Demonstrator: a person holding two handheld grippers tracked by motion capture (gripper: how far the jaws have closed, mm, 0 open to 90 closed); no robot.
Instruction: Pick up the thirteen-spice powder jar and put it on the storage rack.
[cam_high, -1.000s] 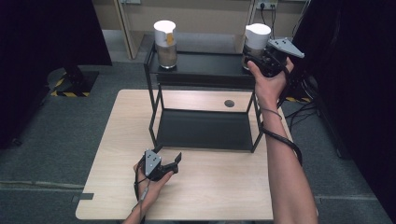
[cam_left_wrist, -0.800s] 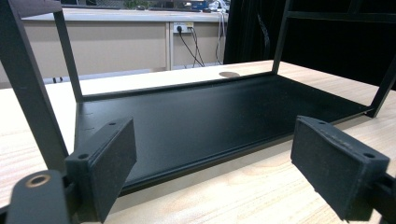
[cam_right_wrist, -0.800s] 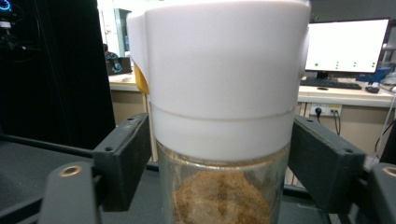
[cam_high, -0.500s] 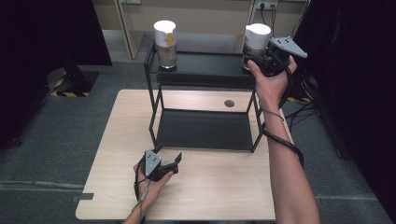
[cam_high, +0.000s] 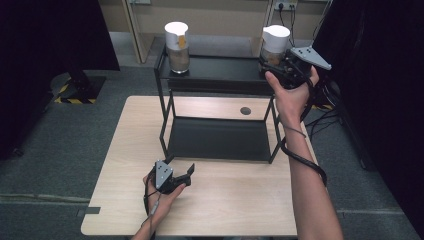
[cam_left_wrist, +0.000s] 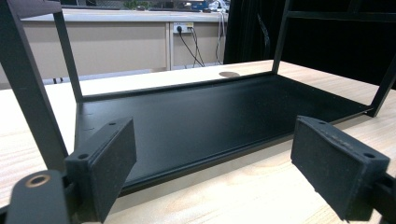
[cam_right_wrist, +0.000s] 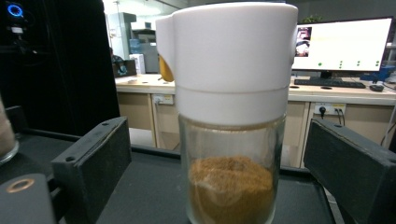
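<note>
A glass jar with a white lid and brown powder (cam_high: 275, 42) (cam_right_wrist: 231, 140) stands upright at the right end of the black rack's top shelf (cam_high: 220, 75). My right gripper (cam_high: 271, 66) (cam_right_wrist: 217, 128) is at its base. Its jaws have just been opening and stand on either side of the jar, with a gap on each side. A second jar of the same kind (cam_high: 176, 42) stands at the shelf's left end. My left gripper (cam_high: 181, 168) (cam_left_wrist: 215, 126) rests open on the table in front of the rack, with nothing between its pads.
The rack's lower shelf (cam_high: 217, 137) (cam_left_wrist: 196, 116) lies bare on the wooden table (cam_high: 240, 200). Thin black posts (cam_left_wrist: 28, 88) stand at the rack's corners. A round hole (cam_high: 245, 110) is in the tabletop behind the rack. Dark curtains hang left and right.
The right gripper's jaws have spread off the right jar, which stays on the top shelf. The right hand has shifted only slightly. The left hand has kept still.
</note>
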